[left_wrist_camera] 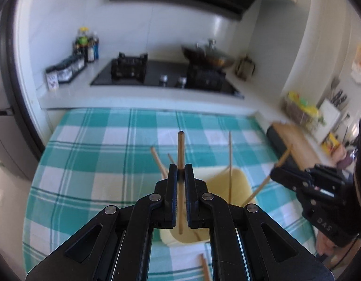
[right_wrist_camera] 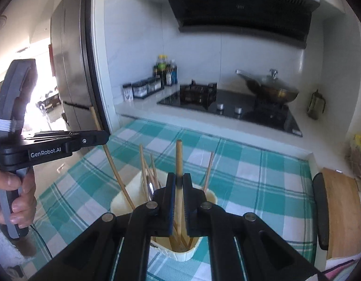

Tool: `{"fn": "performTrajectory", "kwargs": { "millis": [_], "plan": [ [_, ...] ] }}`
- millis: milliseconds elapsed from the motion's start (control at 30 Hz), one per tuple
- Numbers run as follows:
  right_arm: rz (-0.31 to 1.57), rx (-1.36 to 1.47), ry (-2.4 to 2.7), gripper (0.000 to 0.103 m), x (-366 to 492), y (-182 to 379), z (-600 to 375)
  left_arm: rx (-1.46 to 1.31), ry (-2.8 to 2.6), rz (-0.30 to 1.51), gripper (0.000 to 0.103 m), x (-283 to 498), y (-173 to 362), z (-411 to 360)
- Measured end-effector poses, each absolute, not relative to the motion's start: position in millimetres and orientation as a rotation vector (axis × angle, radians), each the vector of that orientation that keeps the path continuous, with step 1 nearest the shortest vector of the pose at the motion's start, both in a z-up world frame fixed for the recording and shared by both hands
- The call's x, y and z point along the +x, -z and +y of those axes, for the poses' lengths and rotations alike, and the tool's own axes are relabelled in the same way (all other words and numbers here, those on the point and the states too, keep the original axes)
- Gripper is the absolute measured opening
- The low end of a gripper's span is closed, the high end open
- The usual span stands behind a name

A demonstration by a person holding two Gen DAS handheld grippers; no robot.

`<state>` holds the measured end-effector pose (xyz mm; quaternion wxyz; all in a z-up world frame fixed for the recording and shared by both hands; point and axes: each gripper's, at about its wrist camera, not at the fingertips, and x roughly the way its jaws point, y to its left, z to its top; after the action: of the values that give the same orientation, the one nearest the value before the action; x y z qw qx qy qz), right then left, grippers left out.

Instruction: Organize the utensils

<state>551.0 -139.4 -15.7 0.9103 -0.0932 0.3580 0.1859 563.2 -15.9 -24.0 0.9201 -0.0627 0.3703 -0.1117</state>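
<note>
A cream utensil holder (left_wrist_camera: 239, 185) (right_wrist_camera: 136, 192) stands on the teal checked cloth and holds several wooden chopsticks (right_wrist_camera: 143, 164). My left gripper (left_wrist_camera: 181, 171) is shut on a wooden chopstick (left_wrist_camera: 180, 149), upright, with its lower end over the holder. It also shows in the right wrist view (right_wrist_camera: 103, 138), the chopstick (right_wrist_camera: 110, 161) slanting down into the holder. My right gripper (right_wrist_camera: 179, 180) is shut on another chopstick (right_wrist_camera: 178, 157), upright over the holder's front compartment. It shows at the right of the left wrist view (left_wrist_camera: 274, 172), with its chopstick (left_wrist_camera: 264, 182).
More chopsticks (left_wrist_camera: 205, 267) lie on the cloth (left_wrist_camera: 86, 154) near the front edge. A wooden cutting board (right_wrist_camera: 342, 213) lies to the right. Behind are the stove (right_wrist_camera: 229, 107), a wok (right_wrist_camera: 271, 89), spice jars (right_wrist_camera: 143, 89) and the fridge (right_wrist_camera: 70, 70) at left.
</note>
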Motion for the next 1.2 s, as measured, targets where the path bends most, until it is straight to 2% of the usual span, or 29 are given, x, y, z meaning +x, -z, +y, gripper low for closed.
{"fn": "performTrajectory", "kwargs": {
  "millis": [133,167,200,233,267,300,433,500,700,833,1033,1200],
  "plan": [
    [0.833,-0.178,-0.386,0.007,577,42,-132,-0.129,0.230,0.812,0.008,571,40,-19],
    [0.833,-0.156,-0.383,0.010,581,44,-132,-0.137,0.229,0.817,0.020,571,41,-17],
    [0.828,-0.129,-0.380,0.023,581,45,-133,-0.147,0.227,0.817,0.039,568,40,-15],
    [0.816,-0.092,-0.377,0.031,580,44,-136,-0.153,0.224,0.811,0.048,564,39,-11],
    [0.795,-0.059,-0.374,0.043,580,40,-140,-0.153,0.218,0.802,0.061,559,37,-8],
    [0.762,-0.022,-0.368,0.045,573,34,-146,-0.144,0.210,0.793,0.069,549,36,-3],
    [0.716,-0.006,-0.350,0.045,544,21,-166,-0.081,0.177,0.834,0.078,513,48,12],
    [0.723,-0.030,-0.322,0.050,517,25,-180,-0.057,0.182,0.879,0.084,488,66,17],
    [0.876,-0.097,-0.192,0.051,419,99,-229,-0.044,0.171,1.018,0.086,406,154,14],
    [0.962,-0.056,-0.095,0.051,352,153,-254,-0.119,0.145,1.025,0.086,374,189,11],
    [0.978,-0.080,-0.019,0.051,295,188,-254,-0.095,0.108,0.982,0.086,359,209,-7],
    [0.964,-0.059,-0.008,0.051,284,194,-251,-0.050,0.083,0.948,0.089,354,215,-12]
  ]
}}
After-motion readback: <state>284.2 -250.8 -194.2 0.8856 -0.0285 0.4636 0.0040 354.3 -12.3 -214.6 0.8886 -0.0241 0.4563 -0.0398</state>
